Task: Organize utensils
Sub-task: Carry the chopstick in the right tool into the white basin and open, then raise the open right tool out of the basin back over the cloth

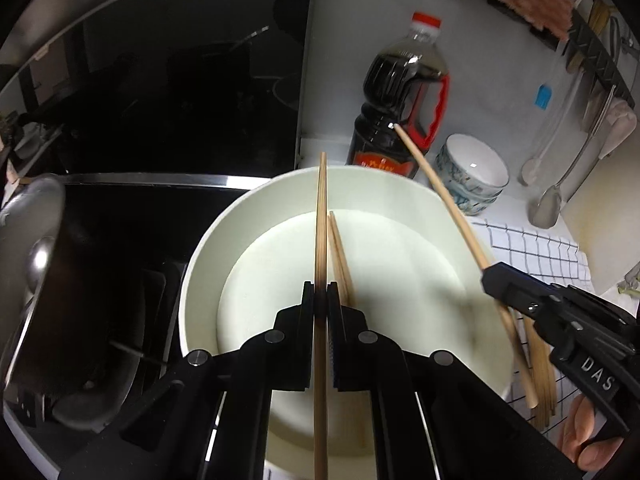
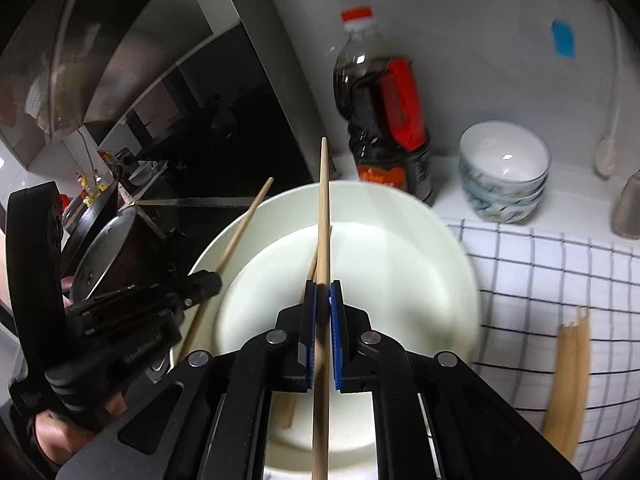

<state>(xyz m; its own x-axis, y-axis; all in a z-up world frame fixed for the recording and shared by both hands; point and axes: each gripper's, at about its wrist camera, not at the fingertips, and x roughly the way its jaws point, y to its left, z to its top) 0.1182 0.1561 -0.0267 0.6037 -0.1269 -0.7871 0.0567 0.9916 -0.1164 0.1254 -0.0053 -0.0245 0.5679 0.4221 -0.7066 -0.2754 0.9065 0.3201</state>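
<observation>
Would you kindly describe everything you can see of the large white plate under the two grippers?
The large white plate is round, glossy and cream-white, probably ceramic, with a wide raised rim around a flat centre. It lies level on the counter, its right edge at or over the checked cloth, with the soy sauce bottle behind it. At least one loose wooden chopstick lies in it. Whether the held chopsticks touch it cannot be told.
</observation>
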